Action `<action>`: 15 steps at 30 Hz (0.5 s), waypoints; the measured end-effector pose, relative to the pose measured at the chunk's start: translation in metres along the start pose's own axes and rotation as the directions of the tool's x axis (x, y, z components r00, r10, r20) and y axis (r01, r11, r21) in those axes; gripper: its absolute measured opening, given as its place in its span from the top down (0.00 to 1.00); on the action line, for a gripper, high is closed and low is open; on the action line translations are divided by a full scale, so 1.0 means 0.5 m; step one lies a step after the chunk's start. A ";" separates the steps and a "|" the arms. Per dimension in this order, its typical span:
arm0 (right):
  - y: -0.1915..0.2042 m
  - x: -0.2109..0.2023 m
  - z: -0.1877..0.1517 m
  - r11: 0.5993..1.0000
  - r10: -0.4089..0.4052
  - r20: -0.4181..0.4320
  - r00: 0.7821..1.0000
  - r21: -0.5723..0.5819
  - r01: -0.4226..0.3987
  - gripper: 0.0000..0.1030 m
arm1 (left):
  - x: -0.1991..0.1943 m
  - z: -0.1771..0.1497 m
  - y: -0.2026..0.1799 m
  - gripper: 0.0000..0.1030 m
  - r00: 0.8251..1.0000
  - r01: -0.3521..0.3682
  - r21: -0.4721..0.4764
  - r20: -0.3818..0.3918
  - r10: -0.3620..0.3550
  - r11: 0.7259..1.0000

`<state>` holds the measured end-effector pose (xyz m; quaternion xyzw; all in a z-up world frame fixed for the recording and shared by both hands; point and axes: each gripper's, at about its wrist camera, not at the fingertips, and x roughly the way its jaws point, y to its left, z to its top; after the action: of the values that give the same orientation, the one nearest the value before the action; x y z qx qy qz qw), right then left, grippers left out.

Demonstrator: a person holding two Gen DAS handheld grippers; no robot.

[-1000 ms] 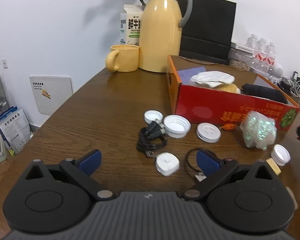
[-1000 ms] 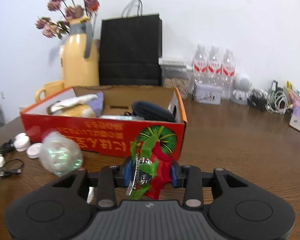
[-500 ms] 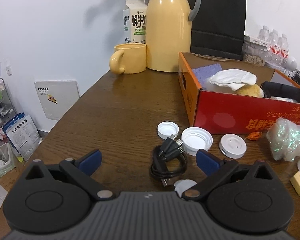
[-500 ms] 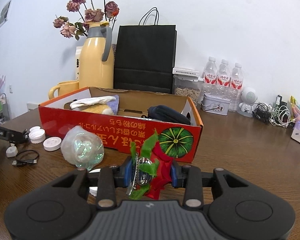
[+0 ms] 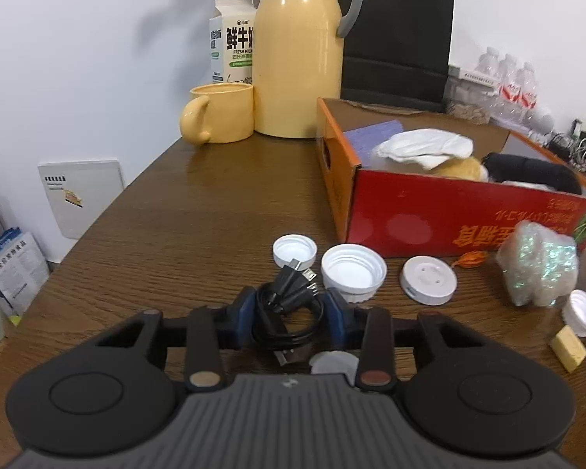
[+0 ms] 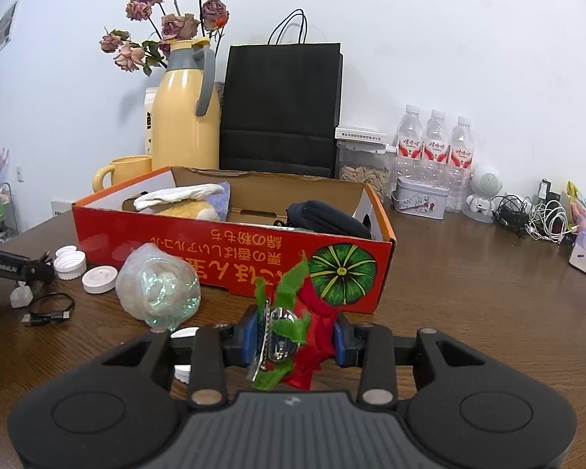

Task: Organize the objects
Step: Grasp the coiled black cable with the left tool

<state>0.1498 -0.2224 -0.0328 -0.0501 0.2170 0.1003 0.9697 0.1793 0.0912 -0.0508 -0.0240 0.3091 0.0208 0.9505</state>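
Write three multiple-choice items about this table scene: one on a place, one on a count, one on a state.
1. Where does the yellow mug stand?
A. inside the red box
B. beside the yellow jug, outside the box
C. on the black paper bag

2. How many water bottles stand in a row by the wall?
A. one
B. three
C. five

3. What is between the pads of the left gripper?
A. a coiled black cable
B. a white cap
C. nothing

Answers: 1 B, the mug is next to the yellow jug, left of the red box. 2 B, three capped bottles show. 3 A, the closing gripper has the coiled black cable between its pads.
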 end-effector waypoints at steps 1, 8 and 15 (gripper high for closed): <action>0.000 0.000 0.000 1.000 -0.001 0.001 1.000 0.001 0.001 0.66 | -0.002 -0.001 0.002 0.63 1.000 0.006 -0.009 0.004 -0.006 1.000; -0.001 -0.003 -0.001 1.000 -0.009 0.010 1.000 -0.001 0.009 0.66 | -0.022 -0.002 0.003 0.64 0.998 -0.019 -0.019 0.056 0.020 1.000; 0.011 -0.008 0.003 1.000 0.004 0.040 0.999 -0.029 -0.003 0.66 | -0.058 0.011 -0.008 0.64 0.992 -0.022 -0.011 0.125 0.023 1.000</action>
<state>0.1457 -0.2177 -0.0301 -0.0617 0.1964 0.1062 0.9728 0.1590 0.0869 -0.0292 -0.0239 0.2488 0.0344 0.9676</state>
